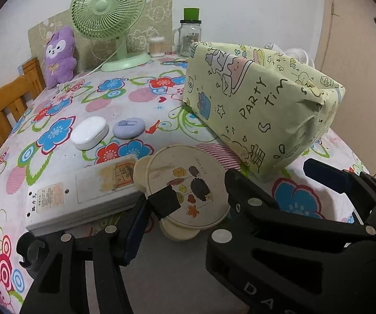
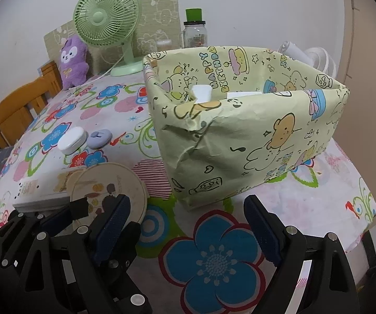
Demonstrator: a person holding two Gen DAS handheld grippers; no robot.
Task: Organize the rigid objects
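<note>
A: Left wrist view: what do you see?

B: Your left gripper (image 1: 198,191) has its jaws closed on the round hedgehog lid (image 1: 188,185), just in front of the paper-wrapped box (image 1: 263,104) on the desk (image 1: 135,110). A white case (image 1: 90,133) and lilac case (image 1: 128,127) lie well left of the box.

A: And the right wrist view?

B: Your right gripper (image 2: 188,225) hovers with jaws open, in front of the box (image 2: 240,130). The lid (image 2: 114,191) sits left of the box, in the left gripper (image 2: 100,208).
</note>
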